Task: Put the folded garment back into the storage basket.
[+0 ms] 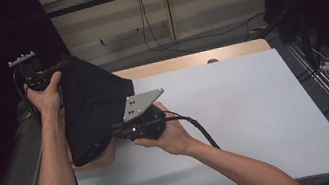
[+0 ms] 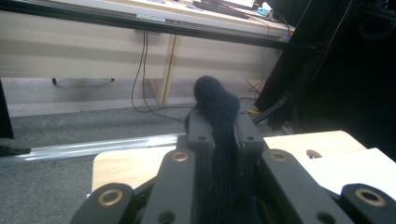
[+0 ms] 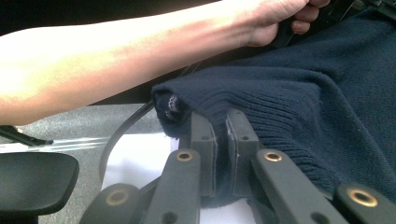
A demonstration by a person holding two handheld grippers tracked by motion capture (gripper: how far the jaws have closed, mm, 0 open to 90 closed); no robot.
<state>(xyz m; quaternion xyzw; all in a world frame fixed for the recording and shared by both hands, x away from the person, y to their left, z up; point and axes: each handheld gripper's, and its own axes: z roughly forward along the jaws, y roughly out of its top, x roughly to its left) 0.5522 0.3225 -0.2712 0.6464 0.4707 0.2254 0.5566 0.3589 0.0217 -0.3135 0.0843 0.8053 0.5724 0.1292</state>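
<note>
1. Above the left edge of the white table top (image 1: 259, 122), I have the dark navy knit sweater (image 1: 94, 109) lifted off the surface, hanging between my two grippers; its lower folds sag down toward the near-left corner.
2. I read its stretched edge as running from the far left, high up, down toward the near middle, so the long axis lies diagonally across that corner.
3. My left gripper (image 1: 40, 75) is at the upper, farther end. In the left gripper view its jaws are pinched tight on a fold of the knit (image 2: 217, 140), which pokes up past the tips.
4. My right gripper (image 1: 130, 126) is at the lower, nearer end, closer to the table. Its jaws are also closed hard on the ribbed hem (image 3: 224, 140), beside a cuff-like opening (image 3: 170, 107).
5. Any spreading or laying out, I judge, turns on pulling these two ends apart along that diagonal.
</note>
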